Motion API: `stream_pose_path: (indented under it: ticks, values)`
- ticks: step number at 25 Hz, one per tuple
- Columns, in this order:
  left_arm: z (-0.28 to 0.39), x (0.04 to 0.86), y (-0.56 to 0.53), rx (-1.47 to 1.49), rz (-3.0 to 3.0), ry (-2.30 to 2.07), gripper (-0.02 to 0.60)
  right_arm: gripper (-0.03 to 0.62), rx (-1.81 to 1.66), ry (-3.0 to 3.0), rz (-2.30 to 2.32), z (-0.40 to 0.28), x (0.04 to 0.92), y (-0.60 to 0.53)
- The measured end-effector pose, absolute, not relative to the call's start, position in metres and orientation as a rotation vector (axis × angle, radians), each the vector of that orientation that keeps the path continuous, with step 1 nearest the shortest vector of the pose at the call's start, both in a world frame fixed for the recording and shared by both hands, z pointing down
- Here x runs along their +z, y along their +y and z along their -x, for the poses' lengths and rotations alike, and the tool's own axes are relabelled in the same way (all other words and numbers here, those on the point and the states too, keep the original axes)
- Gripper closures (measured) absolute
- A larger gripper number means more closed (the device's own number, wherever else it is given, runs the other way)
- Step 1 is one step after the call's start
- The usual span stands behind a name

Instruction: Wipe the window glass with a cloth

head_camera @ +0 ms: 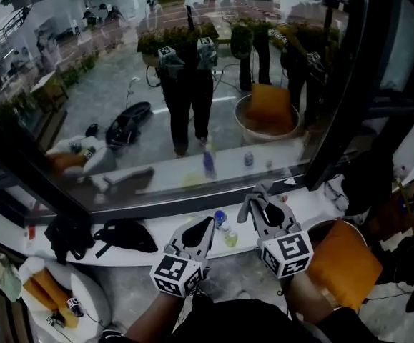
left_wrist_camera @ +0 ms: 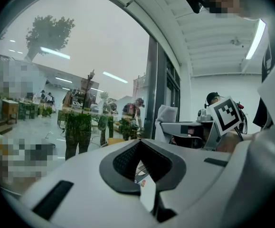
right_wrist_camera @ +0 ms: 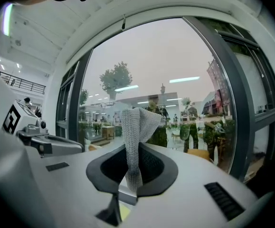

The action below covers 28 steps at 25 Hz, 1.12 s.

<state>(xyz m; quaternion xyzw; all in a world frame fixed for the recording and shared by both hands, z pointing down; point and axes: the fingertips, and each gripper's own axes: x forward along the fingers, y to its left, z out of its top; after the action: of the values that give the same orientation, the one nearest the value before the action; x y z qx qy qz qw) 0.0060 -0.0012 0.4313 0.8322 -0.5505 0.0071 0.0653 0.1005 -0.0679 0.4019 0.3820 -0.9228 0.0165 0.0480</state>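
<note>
The right gripper (right_wrist_camera: 133, 171) has its fingers closed on a grey mesh cloth (right_wrist_camera: 136, 127). The cloth is pinched at its lower end and stands up out of the fingers in a loose fold, facing the glass (right_wrist_camera: 146, 61). From the right gripper view the cloth looks apart from the pane rather than pressed on it, though how close it is cannot be told. The left gripper (left_wrist_camera: 140, 164) has its fingers drawn together with no cloth between them, and only a narrow slit shows between the pads. In the head view both grippers sit low in front of the person, the left gripper (head_camera: 204, 224) and the right gripper (head_camera: 258, 204) side by side. They are over the white sill (head_camera: 153, 229), where two small bottles (head_camera: 224, 227) stand between them. The glass (head_camera: 192, 84) fills the space above the sill and is full of reflections, with dark frame bars (head_camera: 339, 98) at its right side. No wiped patch, streak or wet mark can be made out on it, so nothing shows how much of it, if any, is cleaned. My reading is that the task is at its start: the cloth is in hand and pointed at the window. Bringing it into contact with the pane and passing it across the whole pane is still to do. The left gripper seems to have no part in this yet.
</note>
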Motion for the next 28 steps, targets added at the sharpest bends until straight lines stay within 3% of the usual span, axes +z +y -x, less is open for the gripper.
stream_pose_path:
  ticks: [28]
  values:
    - [-0.070,0.436,0.002,0.061,-2.550,-1.617,0.574,0.542,0.088,-2.808,-1.162,-0.161,0.417,-0.050]
